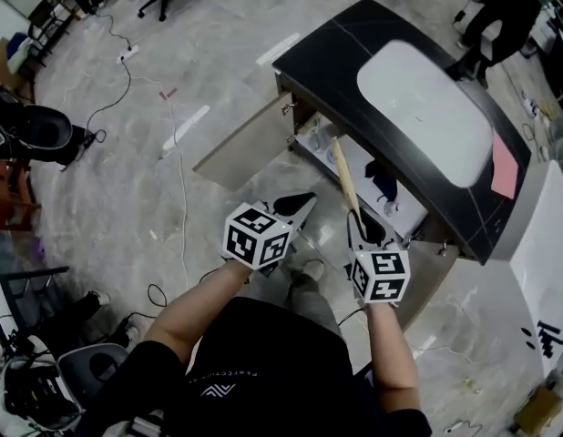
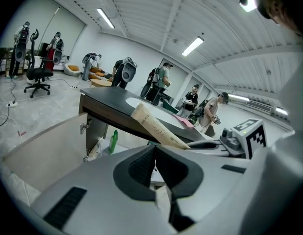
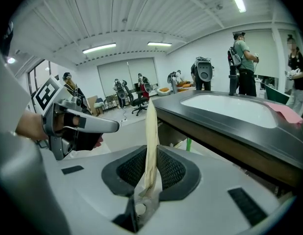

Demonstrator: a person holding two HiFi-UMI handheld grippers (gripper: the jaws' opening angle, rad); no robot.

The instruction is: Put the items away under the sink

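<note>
The right gripper (image 3: 151,168) has its fingers clamped on the lower end of a long, flat beige packet (image 3: 151,131). The packet slants up towards the open cupboard (image 1: 359,167) under the sink (image 1: 427,107). Its far end seems level with the front edge of the dark surface (image 1: 327,44), though it is hard to tell whether it is inside. The left gripper (image 2: 155,165) hangs just beside it, fingers closed on nothing. The cupboard door (image 1: 250,144) stands wide open, and a green bottle (image 2: 113,141) stands inside.
</note>
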